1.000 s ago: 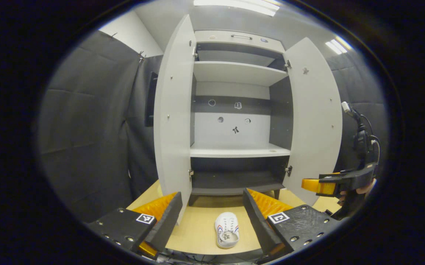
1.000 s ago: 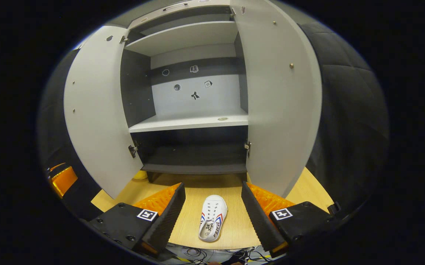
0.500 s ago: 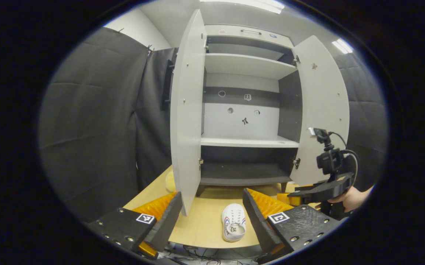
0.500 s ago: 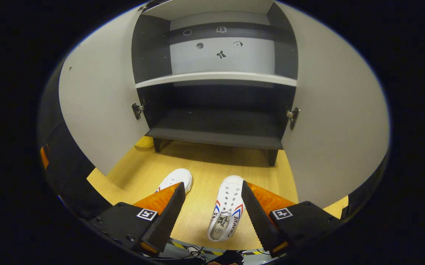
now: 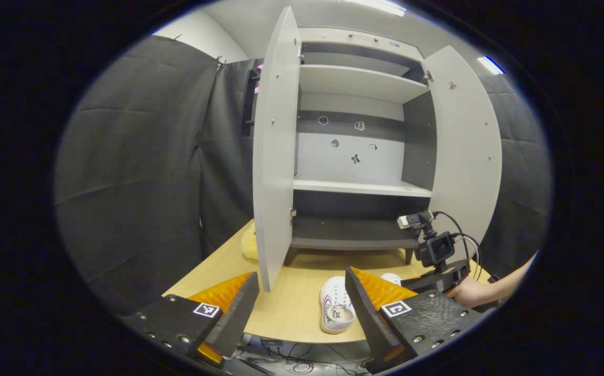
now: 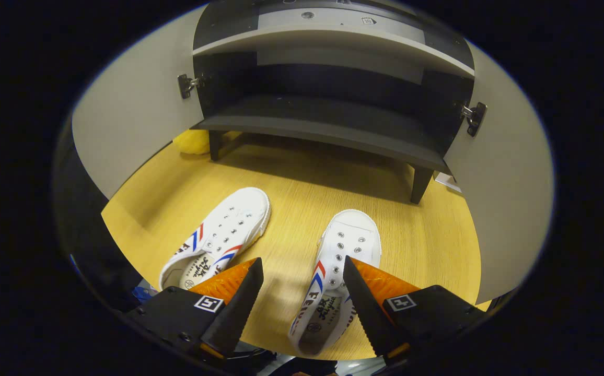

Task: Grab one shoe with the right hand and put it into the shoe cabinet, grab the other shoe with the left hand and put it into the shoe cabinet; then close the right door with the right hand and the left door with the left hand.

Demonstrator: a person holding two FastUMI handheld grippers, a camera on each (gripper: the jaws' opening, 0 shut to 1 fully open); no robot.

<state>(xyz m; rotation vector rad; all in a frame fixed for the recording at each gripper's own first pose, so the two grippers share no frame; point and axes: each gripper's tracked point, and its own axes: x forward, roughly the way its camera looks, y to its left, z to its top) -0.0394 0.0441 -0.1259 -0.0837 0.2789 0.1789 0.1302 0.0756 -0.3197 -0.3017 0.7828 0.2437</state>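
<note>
Since a second ago, the right gripper (image 6: pixel 299 297) has dropped low toward the table (image 6: pixel 291 193), so both shoes now show in the right gripper view. Its fingers are spread apart and grasp nothing. The right shoe (image 6: pixel 336 271) lies between them, nearer the finger at 4 o'clock. The left shoe (image 6: pixel 218 237) lies at 9 o'clock, apart from the right shoe, toe pointing toward the cabinet (image 6: pixel 328 120).

In the left gripper view, the left gripper (image 5: pixel 302 308) hangs released, farther back, with the left shoe (image 5: pixel 336 310) at 6 o'clock between its fingers. The right gripper (image 5: pixel 438 261), held by a hand (image 5: pixel 466 292), sits low at 4 o'clock. The cabinet (image 5: pixel 354 156) stands at 12 o'clock, left door (image 5: pixel 276 156) and right door (image 5: pixel 466 156) both open, shelves bare of shoes.
</note>
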